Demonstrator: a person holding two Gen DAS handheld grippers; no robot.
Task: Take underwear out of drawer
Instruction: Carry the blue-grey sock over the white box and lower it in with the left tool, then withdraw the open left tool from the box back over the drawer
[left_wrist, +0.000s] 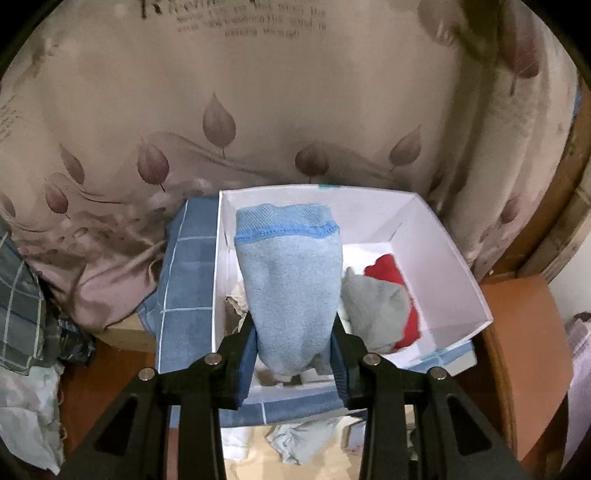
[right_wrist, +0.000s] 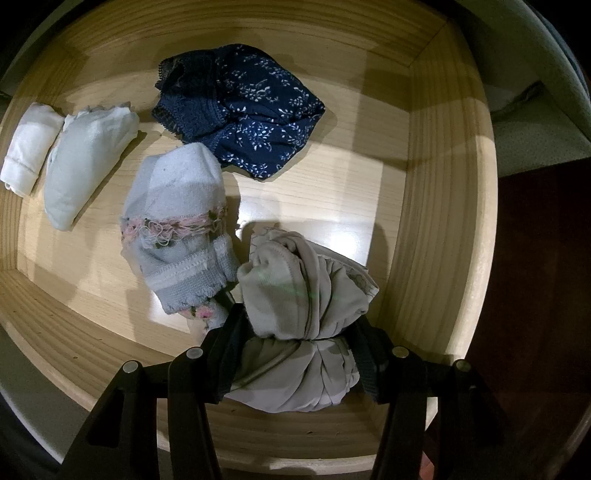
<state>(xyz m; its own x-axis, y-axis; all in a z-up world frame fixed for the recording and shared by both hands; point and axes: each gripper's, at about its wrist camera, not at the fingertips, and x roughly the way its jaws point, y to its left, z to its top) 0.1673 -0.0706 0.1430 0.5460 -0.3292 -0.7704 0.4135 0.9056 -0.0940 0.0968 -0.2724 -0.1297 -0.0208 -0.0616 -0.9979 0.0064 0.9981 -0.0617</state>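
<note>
While the left gripper (left_wrist: 293, 354) pinches a light blue rolled underwear (left_wrist: 291, 291) above the white box (left_wrist: 443, 254) — grey and red pieces lie just ahead to its right — the right gripper (right_wrist: 295, 354) clamps a pale grey bundle (right_wrist: 303, 310) inside the wooden drawer (right_wrist: 436, 206) (four others lie ahead-left).
</note>
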